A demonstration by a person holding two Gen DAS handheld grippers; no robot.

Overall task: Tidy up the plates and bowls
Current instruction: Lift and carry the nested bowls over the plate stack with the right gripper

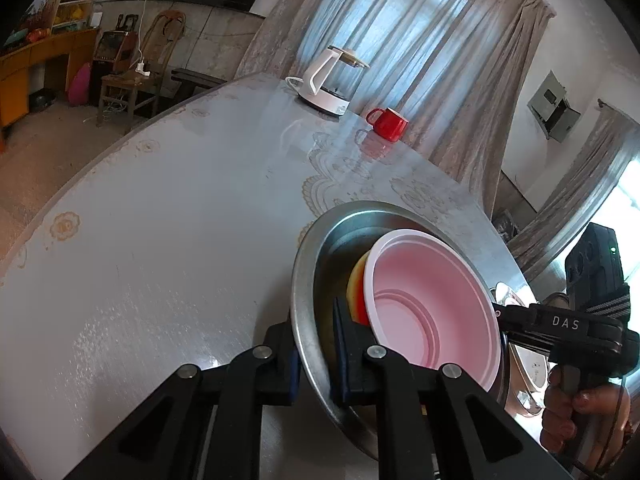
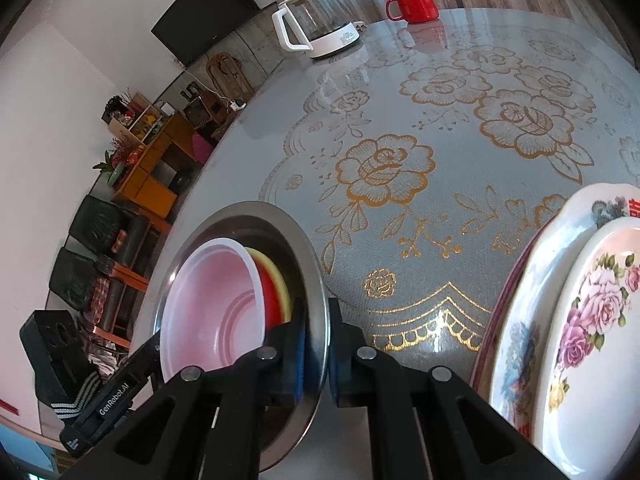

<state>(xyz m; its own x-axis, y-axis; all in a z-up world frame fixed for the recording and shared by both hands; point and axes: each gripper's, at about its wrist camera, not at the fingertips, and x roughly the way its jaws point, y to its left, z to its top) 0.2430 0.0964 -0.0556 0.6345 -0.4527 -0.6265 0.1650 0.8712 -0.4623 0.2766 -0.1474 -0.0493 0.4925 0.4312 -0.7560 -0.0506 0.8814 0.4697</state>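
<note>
We hold the big round silver metal bowl [image 1: 308, 280] with both grippers. At the bottom of the left wrist view, our left gripper [image 1: 316, 356] has its fingers closed tight on the near rim of the bowl, one finger inside and one outside. At the bottom of the right wrist view, our right gripper [image 2: 318, 356] does the same on the other side of the rim. So the metal bowl is pinched on two sides, and it looks tipped up off the bench [image 1: 160, 240].

Inside the metal bowl sits a pink plastic bowl [image 1: 428, 304]. Behind it we see the edges of a red bowl and a yellow bowl [image 1: 354, 288] tucked in too. We think the bowls are already nested together, so that part looks done.

At the right side of the right wrist view there is a stack of white flowery plates [image 2: 580, 320], one on top of another. We think the plates are gathered up as well.

What may be left is to set the bowl stack down in a good spot, perhaps near the plates.

Farther back on the bench, toward the top of both views, stand a red mug [image 1: 390, 124] and a white kettle with a glass jug [image 1: 328, 84].
</note>
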